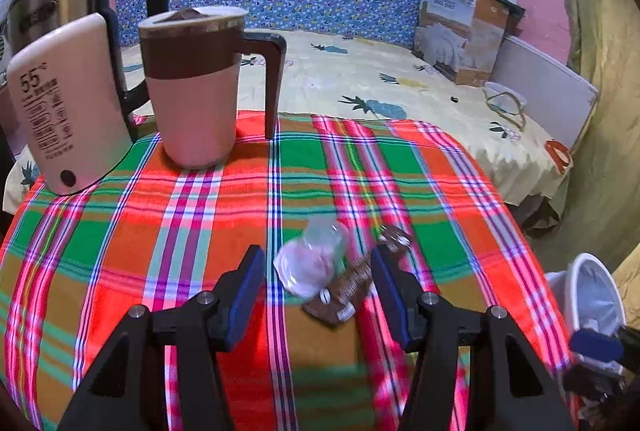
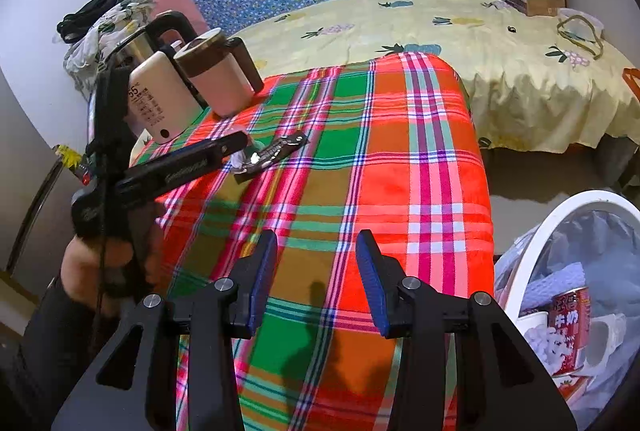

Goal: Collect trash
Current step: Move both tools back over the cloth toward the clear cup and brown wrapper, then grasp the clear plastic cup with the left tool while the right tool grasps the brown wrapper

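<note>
The left gripper (image 1: 318,287) is open, its fingers on either side of a small clear plastic bottle (image 1: 314,261) that lies on its side on the desk (image 1: 200,223). A dark brown wrapper (image 1: 362,275) lies just beside the bottle, and the two seem to touch. The right gripper (image 2: 316,279) is also open and holds nothing; it hangs above the near part of the desk, well apart from the trash. The white bin (image 2: 560,227) stands off the desk's right edge and already has a red can and other things inside.

The risks, in my judgement: the bottle is round and light, so if one finger touches it first, it may roll or slide away on the plaid cloth. The right finger is very close to the wrapper and may catch it together with the bottle, or push it off.

The bottle's long axis runs roughly along the fingers, with a slight tilt. Its wide base points toward the camera and its narrow end points away. The wrapper's long axis lies diagonally, from near-left to far-right.
</note>
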A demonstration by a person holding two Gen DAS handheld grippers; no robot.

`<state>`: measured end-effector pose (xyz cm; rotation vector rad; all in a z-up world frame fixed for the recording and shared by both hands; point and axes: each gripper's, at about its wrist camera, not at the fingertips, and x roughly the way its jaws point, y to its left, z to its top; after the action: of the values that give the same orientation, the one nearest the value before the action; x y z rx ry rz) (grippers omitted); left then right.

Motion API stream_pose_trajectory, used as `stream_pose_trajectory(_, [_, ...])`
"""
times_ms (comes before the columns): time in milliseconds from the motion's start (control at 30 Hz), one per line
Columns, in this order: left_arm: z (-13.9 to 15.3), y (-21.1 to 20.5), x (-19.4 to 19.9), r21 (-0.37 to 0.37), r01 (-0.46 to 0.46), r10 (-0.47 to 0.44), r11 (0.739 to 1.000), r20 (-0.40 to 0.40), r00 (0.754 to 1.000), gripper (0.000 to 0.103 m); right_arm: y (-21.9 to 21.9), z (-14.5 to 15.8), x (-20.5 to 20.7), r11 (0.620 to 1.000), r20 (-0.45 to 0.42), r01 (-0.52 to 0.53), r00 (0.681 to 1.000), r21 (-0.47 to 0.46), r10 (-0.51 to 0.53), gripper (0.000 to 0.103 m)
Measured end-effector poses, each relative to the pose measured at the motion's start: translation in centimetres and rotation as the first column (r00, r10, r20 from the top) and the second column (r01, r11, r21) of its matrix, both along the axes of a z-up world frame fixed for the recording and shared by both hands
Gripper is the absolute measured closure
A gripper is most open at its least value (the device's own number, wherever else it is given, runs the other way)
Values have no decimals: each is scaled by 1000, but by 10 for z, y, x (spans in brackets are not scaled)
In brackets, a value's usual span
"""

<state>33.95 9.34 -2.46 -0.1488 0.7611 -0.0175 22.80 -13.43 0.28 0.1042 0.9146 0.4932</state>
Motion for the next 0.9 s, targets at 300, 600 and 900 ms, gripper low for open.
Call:
stream_pose_trajectory(300, [-8, -10, 14, -28, 77, -78, 997, -34, 996, 73, -11, -4, 4, 999, -16, 26, 1000, 21, -26, 60])
stream_pose_trajectory(600, [-4, -53, -26, -38, 230, -232, 972, -55, 971, 73, -32, -4, 0, 997, -14, 73, 997, 23, -73, 60])
stream_pose_trajectory(900, [12, -26, -49, -13, 125, -126, 992, -33, 992, 73, -5, 1, 12, 999, 30, -32, 999, -24, 32, 60])
